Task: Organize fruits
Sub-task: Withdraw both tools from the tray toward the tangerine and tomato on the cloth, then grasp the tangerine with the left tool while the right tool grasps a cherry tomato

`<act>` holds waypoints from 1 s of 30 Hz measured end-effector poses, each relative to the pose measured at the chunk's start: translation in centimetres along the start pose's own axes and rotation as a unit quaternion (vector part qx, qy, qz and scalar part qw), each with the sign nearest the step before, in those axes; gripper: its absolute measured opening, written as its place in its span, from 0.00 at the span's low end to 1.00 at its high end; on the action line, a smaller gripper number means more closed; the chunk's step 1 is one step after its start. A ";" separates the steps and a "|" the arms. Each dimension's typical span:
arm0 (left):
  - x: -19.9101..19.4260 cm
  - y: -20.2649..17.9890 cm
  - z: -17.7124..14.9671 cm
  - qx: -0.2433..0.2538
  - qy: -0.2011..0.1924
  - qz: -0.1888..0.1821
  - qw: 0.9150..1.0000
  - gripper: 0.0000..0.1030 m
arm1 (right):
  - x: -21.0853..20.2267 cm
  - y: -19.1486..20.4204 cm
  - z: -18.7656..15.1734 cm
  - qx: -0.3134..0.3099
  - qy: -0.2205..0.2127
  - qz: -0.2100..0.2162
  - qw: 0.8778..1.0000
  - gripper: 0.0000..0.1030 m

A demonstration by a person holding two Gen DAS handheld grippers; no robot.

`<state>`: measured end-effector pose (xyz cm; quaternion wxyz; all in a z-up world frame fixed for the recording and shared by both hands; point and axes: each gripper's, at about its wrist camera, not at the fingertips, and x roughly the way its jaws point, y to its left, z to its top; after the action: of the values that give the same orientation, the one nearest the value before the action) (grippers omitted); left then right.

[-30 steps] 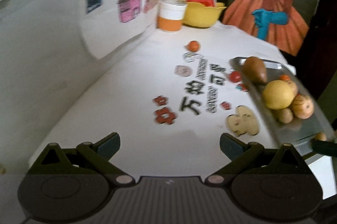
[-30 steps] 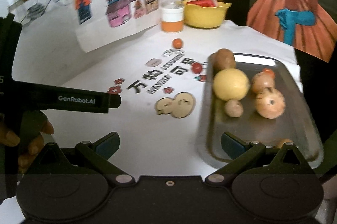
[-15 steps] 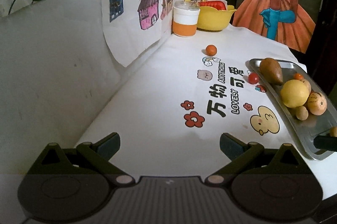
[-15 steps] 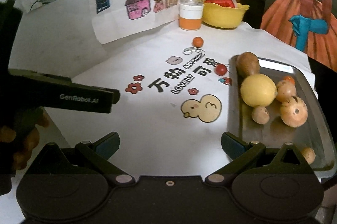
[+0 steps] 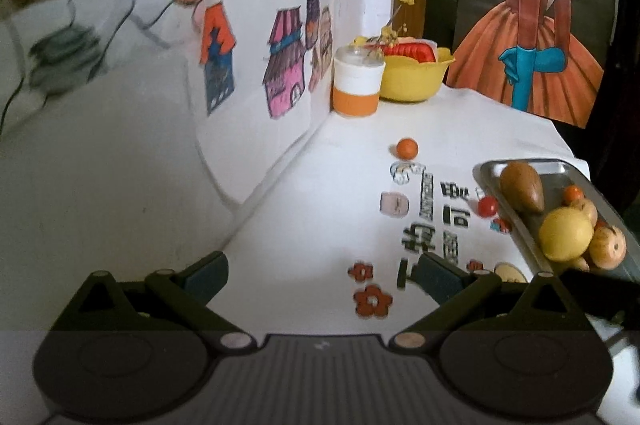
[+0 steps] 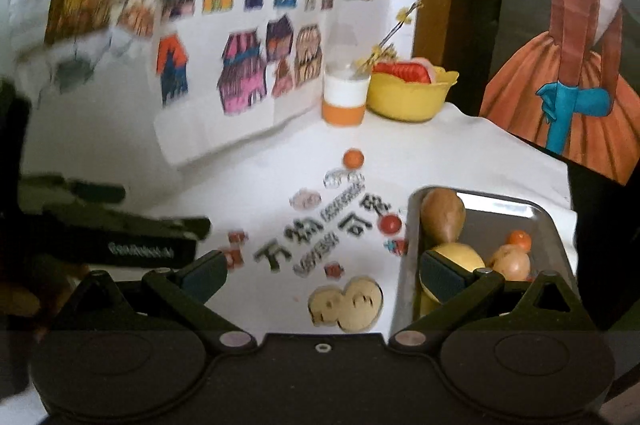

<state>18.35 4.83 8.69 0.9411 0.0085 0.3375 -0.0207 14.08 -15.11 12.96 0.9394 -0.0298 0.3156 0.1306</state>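
Lemon (image 6: pixel 460 257) partly behind right gripper (image 6: pixel 320 275)

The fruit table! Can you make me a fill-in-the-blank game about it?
1. The big yellow fruit sits in the metal ____.
2. The small orange ball lies on the white tablecloth, outside the tray, nearer the ____ bowl at the back.
3. Both the left claw and the right claw are ____ and hold nothing.
4. The red ball rests just ____ the tray.

Missing words: tray; yellow; open; outside
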 end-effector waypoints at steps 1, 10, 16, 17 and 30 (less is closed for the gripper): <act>0.2 -0.1 0.4 0.003 -0.003 0.001 1.000 1.00 | -0.1 -0.3 0.6 0.008 -0.006 0.004 1.000 0.99; 2.7 -1.0 3.9 0.019 -0.020 -0.008 1.000 1.00 | -0.1 -2.2 6.1 -0.062 -0.055 -0.019 0.996 0.99; 6.0 -1.0 5.8 0.003 -0.014 -0.028 1.000 1.00 | 2.9 -3.7 6.9 -0.130 -0.040 -0.038 0.990 0.99; 6.5 -1.0 6.0 -0.002 -0.013 -0.030 0.999 1.00 | 3.5 -4.0 6.8 -0.134 -0.034 -0.039 0.990 0.99; 14.4 -3.1 7.9 0.006 0.002 -0.077 0.997 1.00 | 11.4 -5.3 2.3 -0.083 0.042 -0.003 0.996 0.99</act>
<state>34.35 0.97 5.59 0.9358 -0.0118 0.3391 -0.0953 25.54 -17.31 7.82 0.9201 -0.1144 0.3423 0.1524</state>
